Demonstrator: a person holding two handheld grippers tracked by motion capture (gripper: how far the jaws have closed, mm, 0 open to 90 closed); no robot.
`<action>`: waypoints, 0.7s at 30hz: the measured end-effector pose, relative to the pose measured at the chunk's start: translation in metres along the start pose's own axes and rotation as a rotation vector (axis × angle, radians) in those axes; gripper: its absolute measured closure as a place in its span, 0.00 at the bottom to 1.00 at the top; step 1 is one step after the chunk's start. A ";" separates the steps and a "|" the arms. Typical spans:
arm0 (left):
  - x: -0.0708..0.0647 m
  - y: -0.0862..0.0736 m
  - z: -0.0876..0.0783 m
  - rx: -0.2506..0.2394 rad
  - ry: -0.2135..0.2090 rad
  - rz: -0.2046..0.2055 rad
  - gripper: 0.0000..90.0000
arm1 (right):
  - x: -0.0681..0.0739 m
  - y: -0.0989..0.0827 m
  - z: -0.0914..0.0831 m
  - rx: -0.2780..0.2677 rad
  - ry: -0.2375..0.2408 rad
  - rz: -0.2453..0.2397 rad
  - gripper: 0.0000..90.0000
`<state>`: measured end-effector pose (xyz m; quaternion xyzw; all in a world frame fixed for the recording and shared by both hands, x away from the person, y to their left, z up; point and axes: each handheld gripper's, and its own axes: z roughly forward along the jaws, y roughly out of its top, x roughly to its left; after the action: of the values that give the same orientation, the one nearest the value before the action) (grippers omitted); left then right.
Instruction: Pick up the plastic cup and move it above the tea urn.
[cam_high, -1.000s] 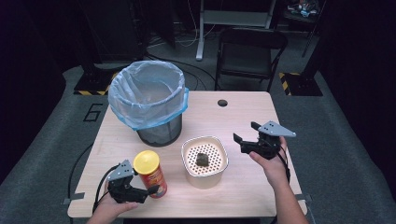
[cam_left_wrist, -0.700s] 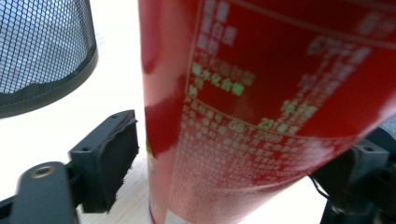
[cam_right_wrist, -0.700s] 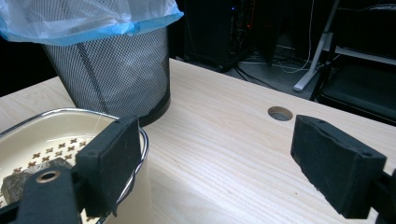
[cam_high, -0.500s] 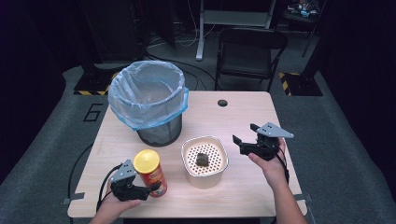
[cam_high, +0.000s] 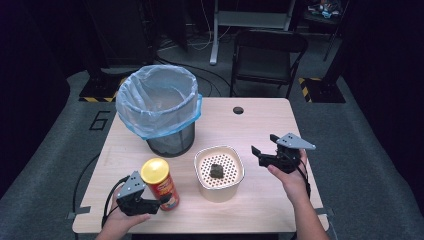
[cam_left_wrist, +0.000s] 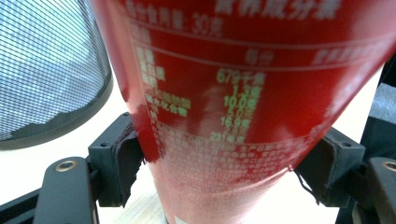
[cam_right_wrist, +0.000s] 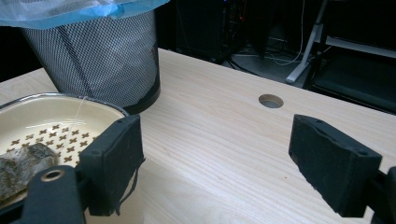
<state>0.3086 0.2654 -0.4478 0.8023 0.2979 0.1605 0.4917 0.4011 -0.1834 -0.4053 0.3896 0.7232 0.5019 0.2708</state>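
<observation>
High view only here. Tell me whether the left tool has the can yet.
Observer: In the left gripper view both pads meet the can's sides. The left tool's jaws have just been closing.
Operator: Now report the right tool.
Observer: In the right gripper view it is open over bare table, with nothing between the jaws.

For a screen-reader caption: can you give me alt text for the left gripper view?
A red can with small printed text stands between the left gripper's black fingers, which press its sides. A mesh bin sits behind on the pale table.
</observation>
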 end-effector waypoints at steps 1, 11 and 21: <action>0.001 0.002 -0.001 0.003 0.003 0.003 0.26 | 0.000 -0.001 0.000 0.002 -0.002 -0.002 0.19; 0.009 0.023 -0.014 0.006 0.022 -0.018 0.26 | -0.003 -0.009 0.002 0.019 -0.026 -0.008 0.20; 0.011 0.060 -0.028 0.015 0.047 -0.004 0.26 | -0.004 -0.012 0.002 0.027 -0.028 -0.004 0.20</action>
<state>0.3213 0.2712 -0.3820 0.8015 0.3121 0.1762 0.4787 0.4013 -0.1881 -0.4171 0.3986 0.7268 0.4862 0.2765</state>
